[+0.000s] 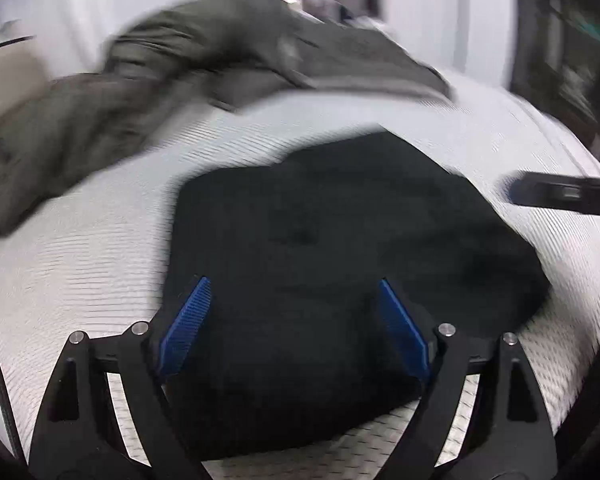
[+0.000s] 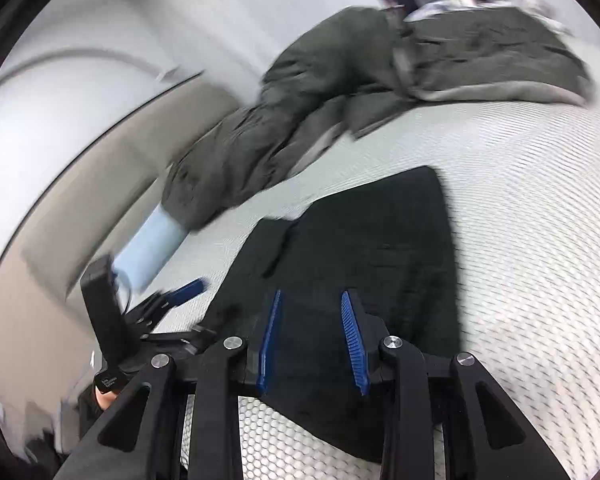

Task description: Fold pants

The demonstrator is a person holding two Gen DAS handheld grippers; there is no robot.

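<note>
The black pants [image 1: 340,240] lie folded into a compact block on the white mattress [image 1: 80,260]; they also show in the right wrist view [image 2: 372,248]. My left gripper [image 1: 294,284] is open wide, its blue pads over the near part of the pants, holding nothing. My right gripper [image 2: 312,296] is open with a narrower gap, above the near edge of the pants, empty. The left gripper shows in the right wrist view [image 2: 180,292] at the pants' left side. Part of the right gripper [image 1: 560,196] shows at the right of the left wrist view.
A rumpled grey-green duvet [image 1: 160,72] lies along the far side of the mattress, also in the right wrist view [image 2: 340,80]. A light blue cloth [image 2: 152,244] lies by its end. A beige headboard [image 2: 80,200] and white wall are on the left.
</note>
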